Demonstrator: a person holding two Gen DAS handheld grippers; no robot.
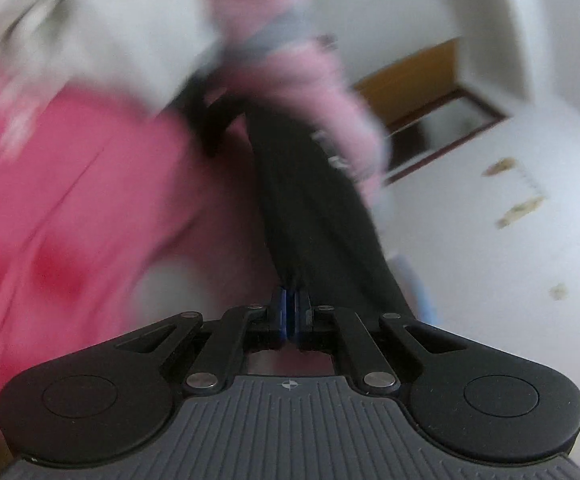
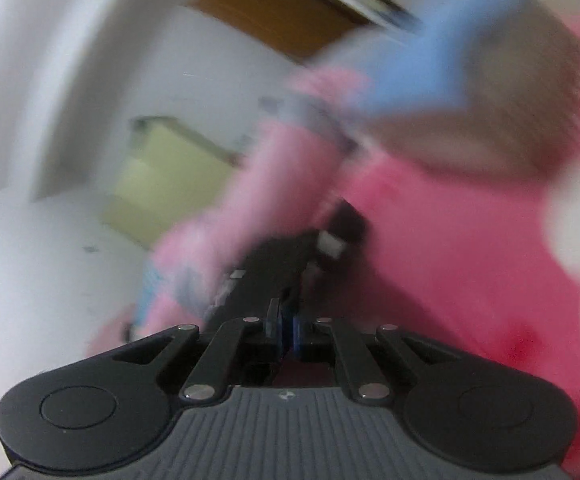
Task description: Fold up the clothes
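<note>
My left tool [image 1: 290,300] is pinched tight on one end of a black garment [image 1: 322,200]; my right tool [image 2: 285,312] clamps its other end. The garment hangs stretched between them, in front of my pink top [image 1: 69,200], probably to pull it straight for folding. Both views are blurred.

Pink clothing [image 1: 69,200] blurred — its kind unreadable

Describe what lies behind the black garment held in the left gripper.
Behind the black garment, clamped in the left gripper, are blurred pink clothing and a pink sleeve. What the cloth covers cannot be seen.
</note>
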